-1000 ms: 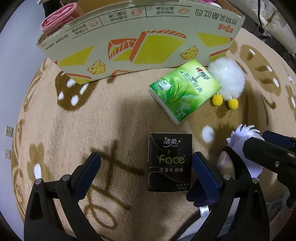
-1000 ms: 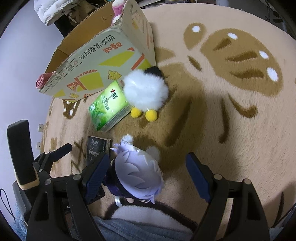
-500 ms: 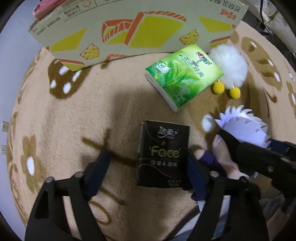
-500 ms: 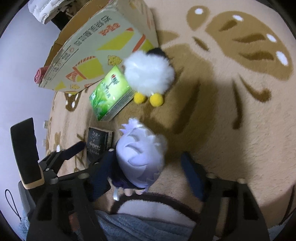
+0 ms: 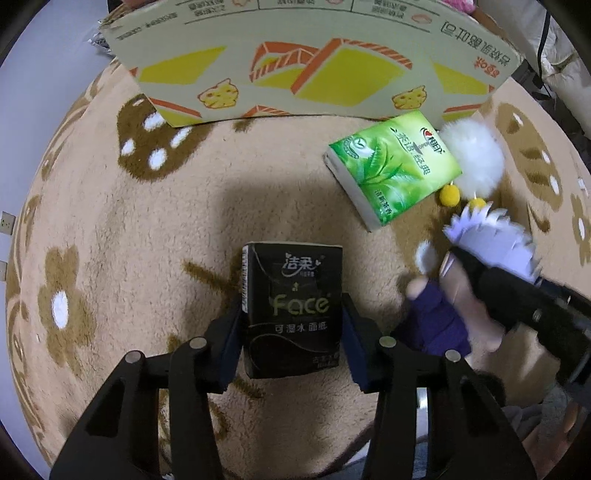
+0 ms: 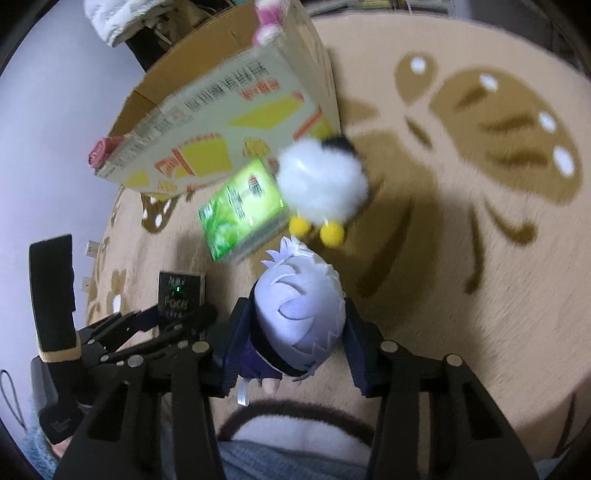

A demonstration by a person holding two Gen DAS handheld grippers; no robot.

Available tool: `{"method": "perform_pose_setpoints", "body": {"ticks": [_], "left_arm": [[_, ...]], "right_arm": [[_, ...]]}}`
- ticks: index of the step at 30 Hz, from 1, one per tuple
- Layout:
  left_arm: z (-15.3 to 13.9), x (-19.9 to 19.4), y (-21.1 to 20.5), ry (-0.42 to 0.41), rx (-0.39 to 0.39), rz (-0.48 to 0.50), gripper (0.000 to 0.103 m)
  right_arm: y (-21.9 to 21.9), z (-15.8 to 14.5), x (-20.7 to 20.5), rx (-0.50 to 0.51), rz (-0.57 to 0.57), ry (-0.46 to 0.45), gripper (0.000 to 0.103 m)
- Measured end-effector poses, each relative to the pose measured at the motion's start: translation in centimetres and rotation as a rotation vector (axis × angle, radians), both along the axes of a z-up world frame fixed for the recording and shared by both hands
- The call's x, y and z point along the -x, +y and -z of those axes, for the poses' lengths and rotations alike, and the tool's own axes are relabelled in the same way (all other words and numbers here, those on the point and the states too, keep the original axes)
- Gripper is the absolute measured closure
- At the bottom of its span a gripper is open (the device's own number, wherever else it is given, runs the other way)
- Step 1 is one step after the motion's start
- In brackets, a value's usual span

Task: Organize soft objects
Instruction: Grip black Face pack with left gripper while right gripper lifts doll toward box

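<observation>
My left gripper (image 5: 291,336) is shut on a black "Face" tissue pack (image 5: 291,295) on the beige rug, its pads against the pack's two sides. My right gripper (image 6: 291,343) is shut on a plush doll with spiky lavender-white hair (image 6: 299,314) and a dark blue body; the doll also shows at the right of the left wrist view (image 5: 491,243). A green tissue pack (image 5: 395,166) (image 6: 243,210) and a white fluffy toy with yellow feet (image 5: 476,158) (image 6: 321,188) lie side by side in front of the cardboard box (image 5: 314,66) (image 6: 221,129).
The open box has pink soft items at its rim (image 6: 267,18). The rug (image 5: 129,229) carries brown mushroom and flower patterns. A pale wall with sockets (image 5: 7,223) lies to the left. White bedding (image 6: 110,18) lies behind the box.
Both grippers went from open to shut: the left moved forward and closed on the black pack, the right closed on the doll. The doll now looks raised slightly.
</observation>
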State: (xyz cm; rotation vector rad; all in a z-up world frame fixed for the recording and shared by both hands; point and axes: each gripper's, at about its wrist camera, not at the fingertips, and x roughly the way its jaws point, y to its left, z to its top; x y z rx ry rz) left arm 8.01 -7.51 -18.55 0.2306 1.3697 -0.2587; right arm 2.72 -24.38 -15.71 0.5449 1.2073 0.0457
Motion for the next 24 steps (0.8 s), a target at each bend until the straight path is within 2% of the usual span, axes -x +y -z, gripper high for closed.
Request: {"method": "perform_pose_setpoints", "body": {"ticks": [6, 10, 18, 24], "left_arm": [[-1.7, 0.6, 0.6, -0.079, -0.001, -0.002, 0.057], [-3.6, 1.2, 1.4, -0.151, 0.007, -0.015, 0.058], [-8.3, 2.3, 2.0, -0.342, -0.027, -0.046, 0.058], [-11.5, 2.6, 2.8, -0.436, 0.0, -0.09, 0.058]], "right_arm": [[-0.2, -3.2, 0.3, 0.134, 0.03, -0.162, 0.053], [0.3, -4.7, 0.5, 0.215, 0.02, -0.237, 0.053], [2.1, -7.0, 0.9, 0.319, -0.015, -0.337, 0.053], [3.1, -8.9, 1.3, 0.415, -0.028, -0.418, 0.053]]}}
